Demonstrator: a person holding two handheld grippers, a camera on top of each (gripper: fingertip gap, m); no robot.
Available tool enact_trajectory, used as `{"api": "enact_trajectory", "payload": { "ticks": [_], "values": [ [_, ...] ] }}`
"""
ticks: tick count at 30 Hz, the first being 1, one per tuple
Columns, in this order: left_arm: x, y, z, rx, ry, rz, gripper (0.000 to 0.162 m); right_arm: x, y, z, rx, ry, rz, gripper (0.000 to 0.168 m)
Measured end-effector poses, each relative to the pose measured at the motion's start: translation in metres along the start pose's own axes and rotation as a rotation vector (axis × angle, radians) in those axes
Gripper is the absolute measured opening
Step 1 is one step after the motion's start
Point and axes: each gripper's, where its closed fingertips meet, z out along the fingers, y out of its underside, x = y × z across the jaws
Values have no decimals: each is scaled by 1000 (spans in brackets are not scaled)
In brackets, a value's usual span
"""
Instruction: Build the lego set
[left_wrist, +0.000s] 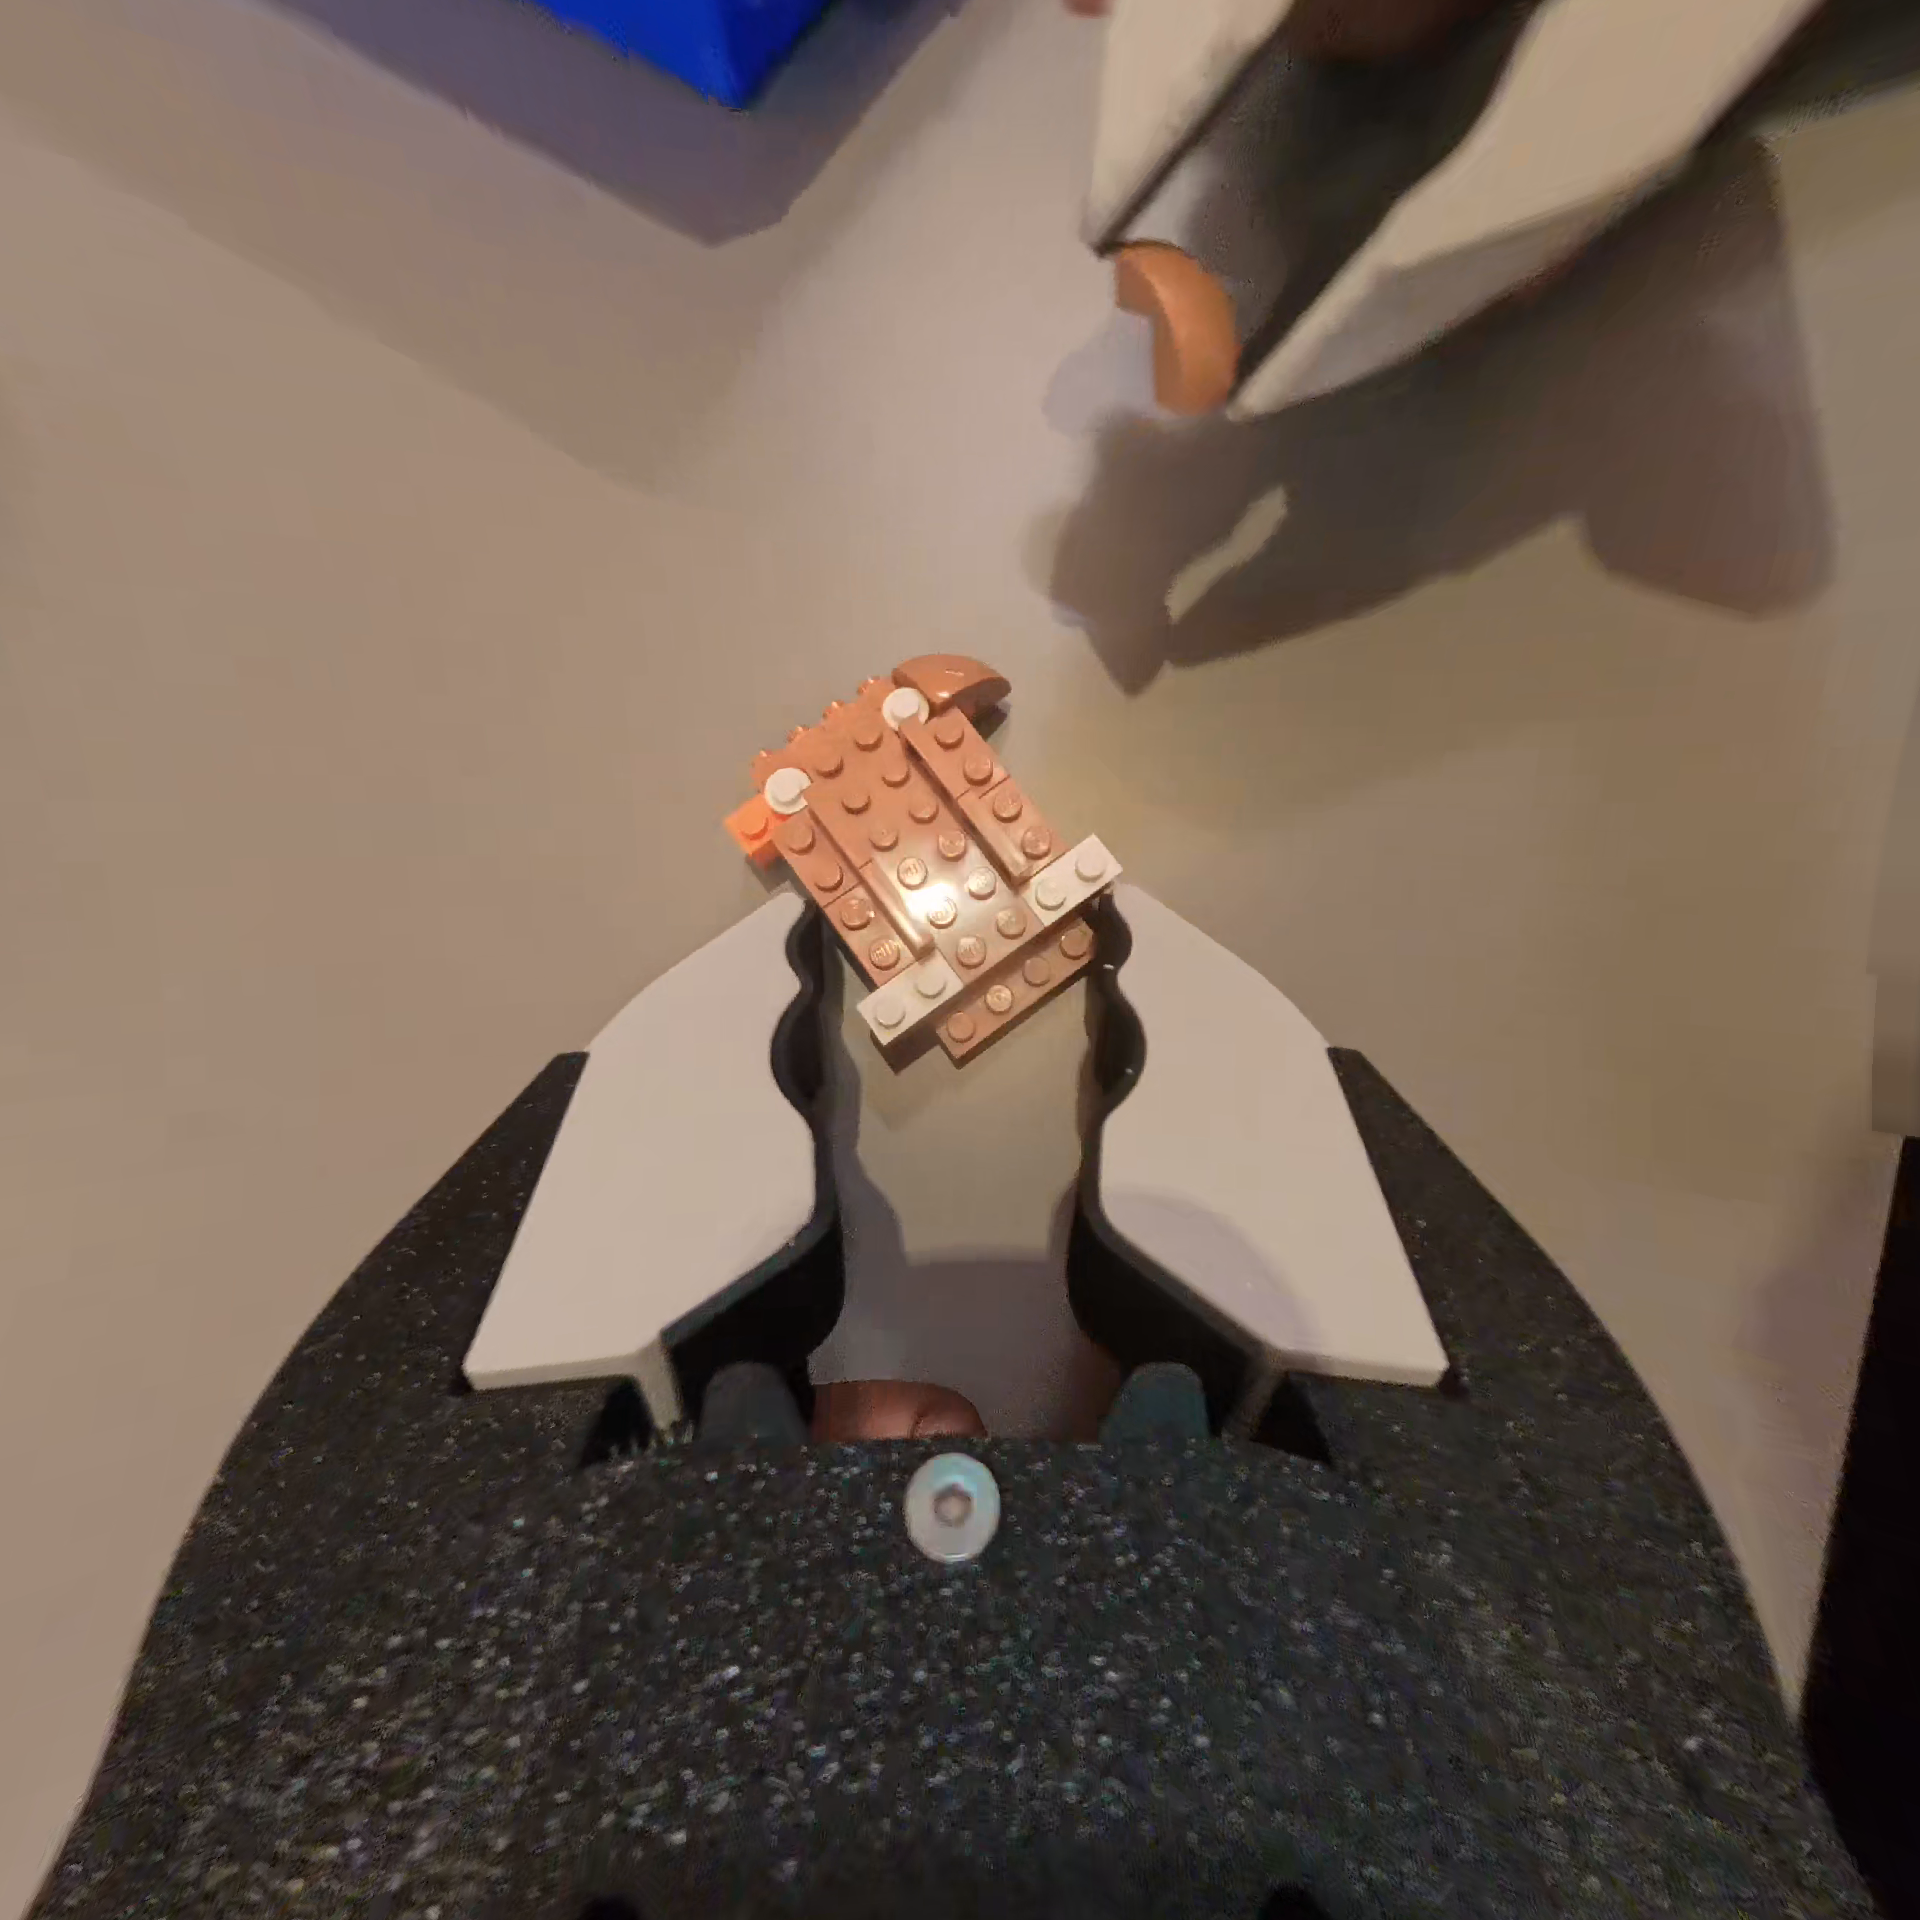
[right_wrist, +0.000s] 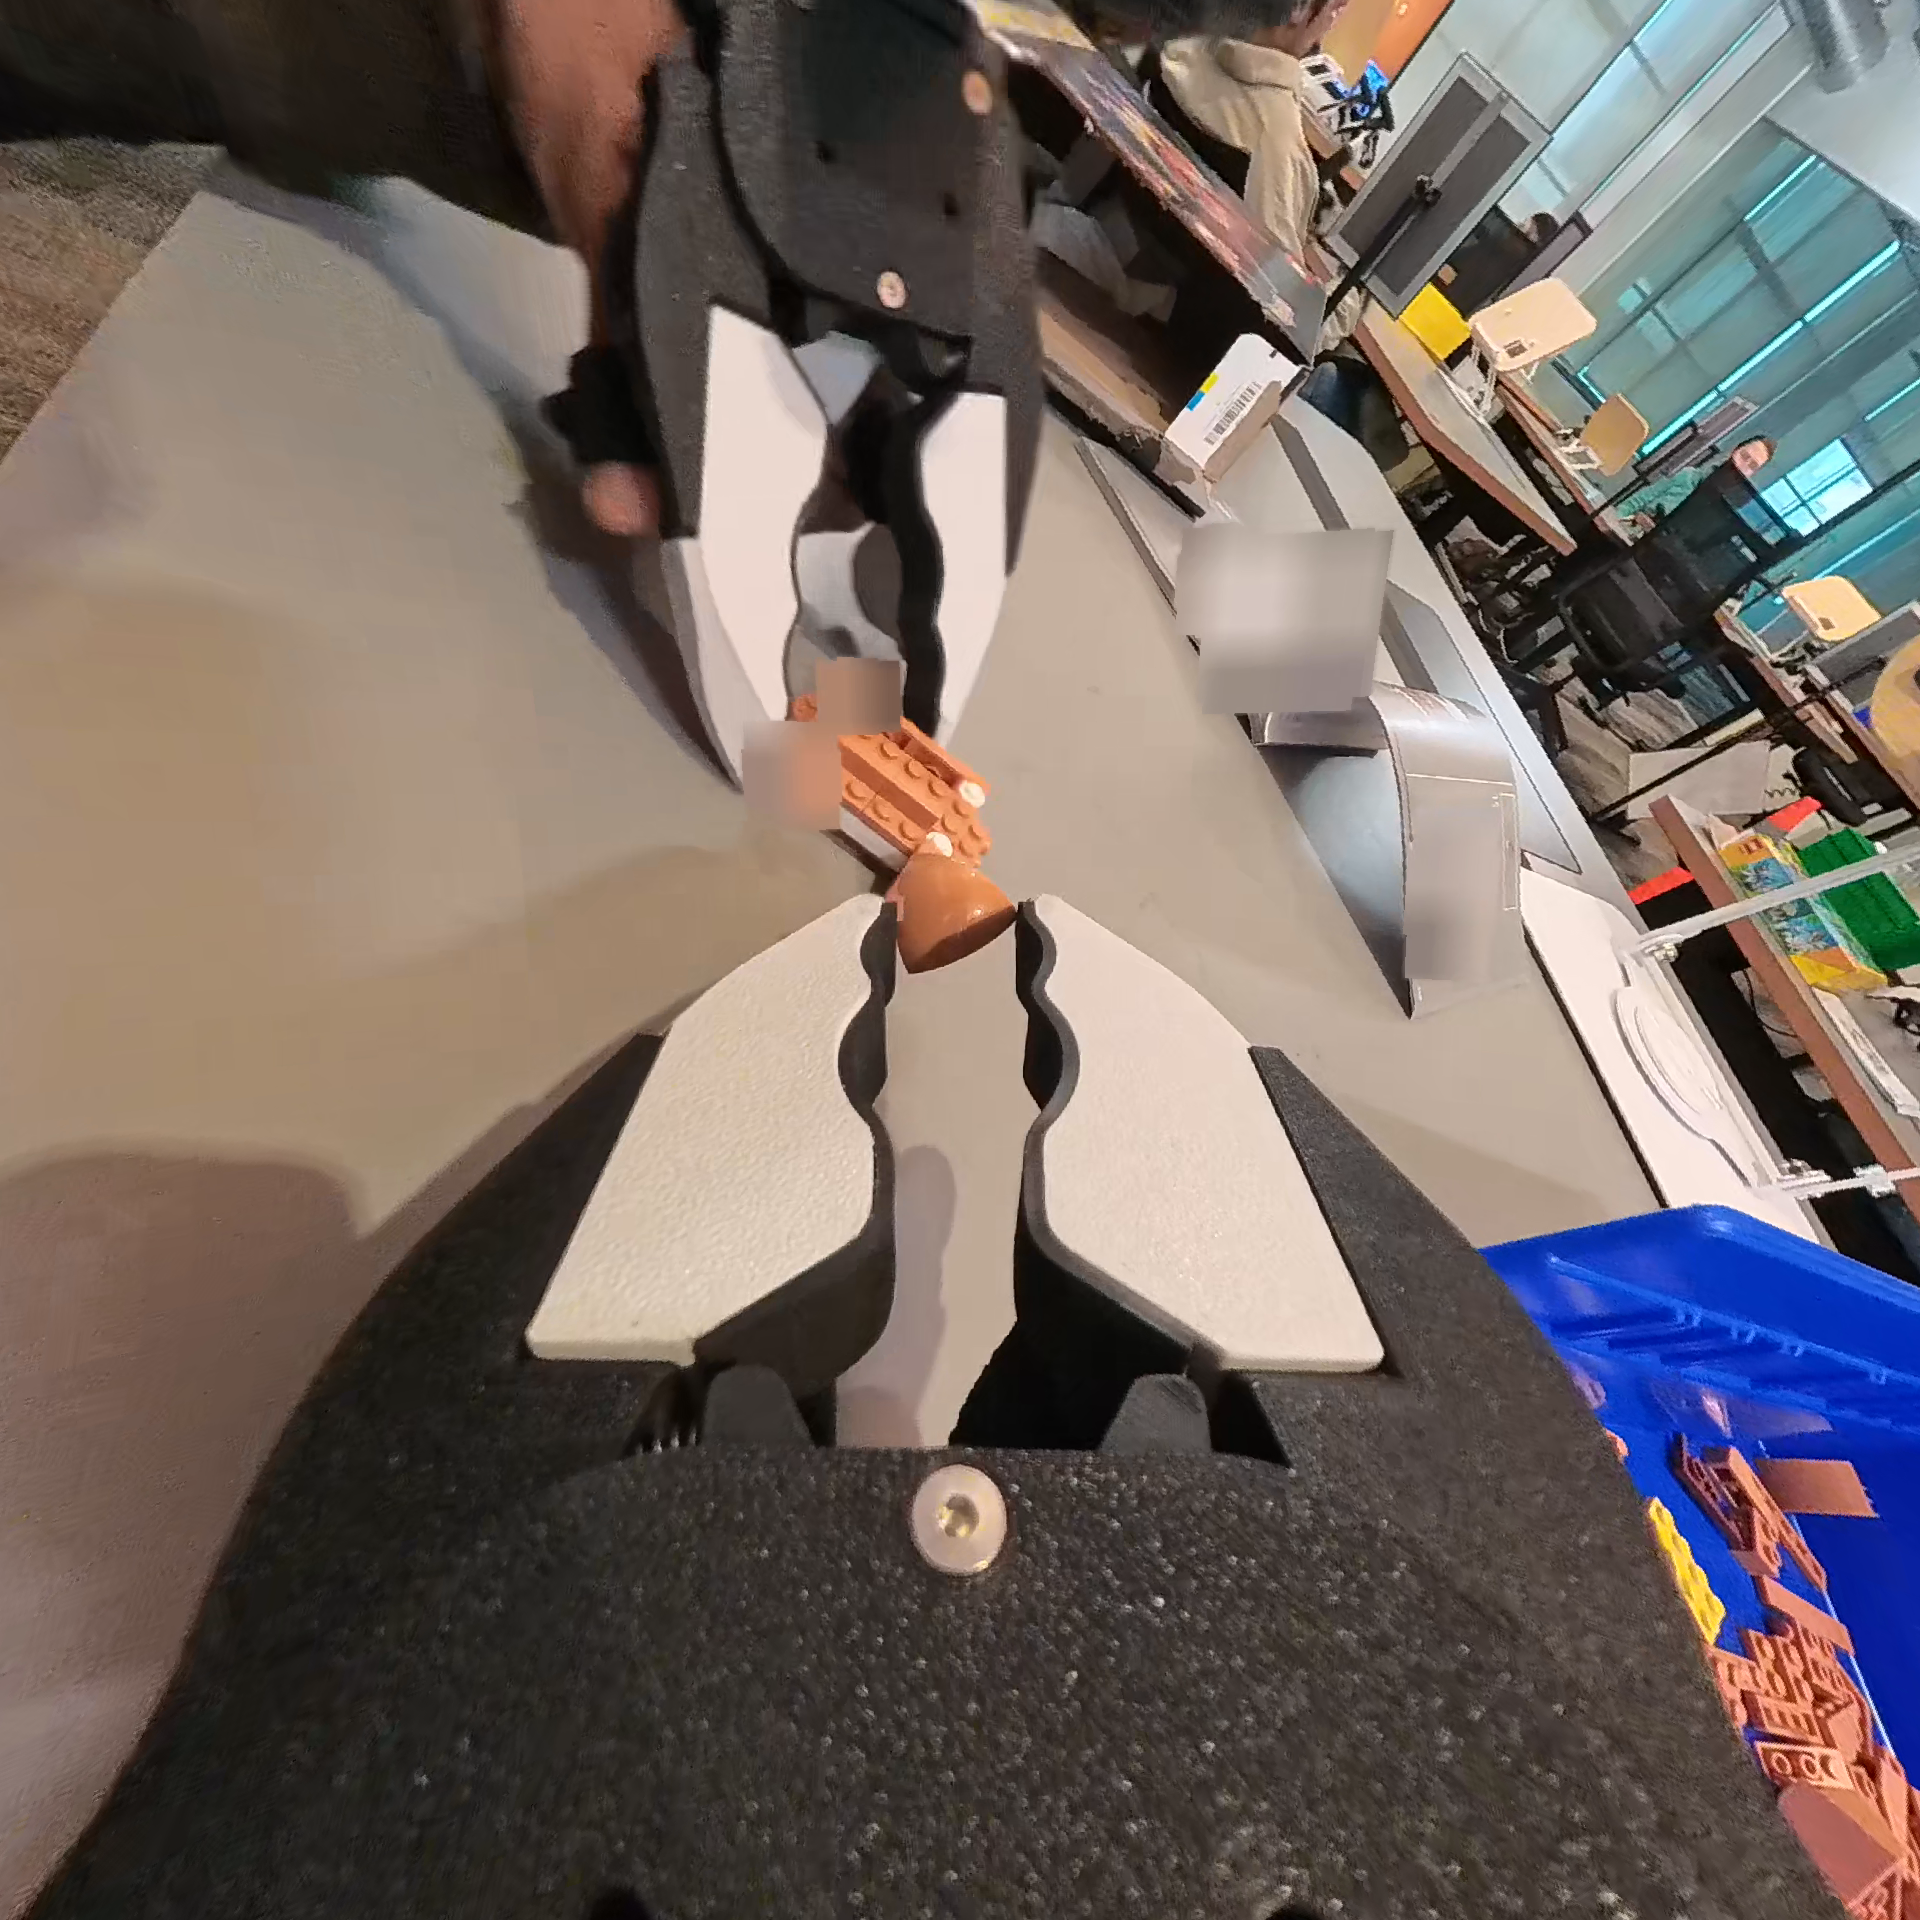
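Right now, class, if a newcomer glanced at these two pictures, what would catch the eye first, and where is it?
First, the brown studded lego build, clamped at its near end by the left hand-held gripper above the pale table. Next, the rounded brown piece pinched in the right hand-held gripper, just short of the build. Then the blue bin of loose bricks at lower right in the right wrist view.

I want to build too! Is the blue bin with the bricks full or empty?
Neither: partly filled. The blue bin shows bare blue floor beside a heap of brown bricks with some yellow ones. Its far end runs out of view.
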Motion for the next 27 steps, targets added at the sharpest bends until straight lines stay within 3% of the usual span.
{"api": "enact_trajectory", "payload": {
  "ticks": [4, 7, 12, 18, 20, 23, 27],
  "values": [
    [-1, 4, -4, 19, 246, 278, 50, -1, 1, 0, -3, -3, -5, 22],
    [-15, 2, -10, -26, 298, 208, 60, 0, 2, 0, -6, -2, -2, 22],
    [-7, -21, -22, 81, 143, 49, 76, 1, 5, 1, -24, -4, 8, 22],
    [-13, 0, 2, -90, -65, -49, 67, -3, 7, 5, -44, -22, 4, 22],
    [-11, -4, 2, -61, -11, 15, 49, -5, 6, 5, -38, -26, -9, 22],
    [-8, -3, 0, -51, 118, 259, 49, -6, 3, 3, -15, -33, -12, 22],
    [9, 2, -5, -66, 439, 500, 49, -10, -2, 2, 24, -64, -13, 22]
  ]
}}
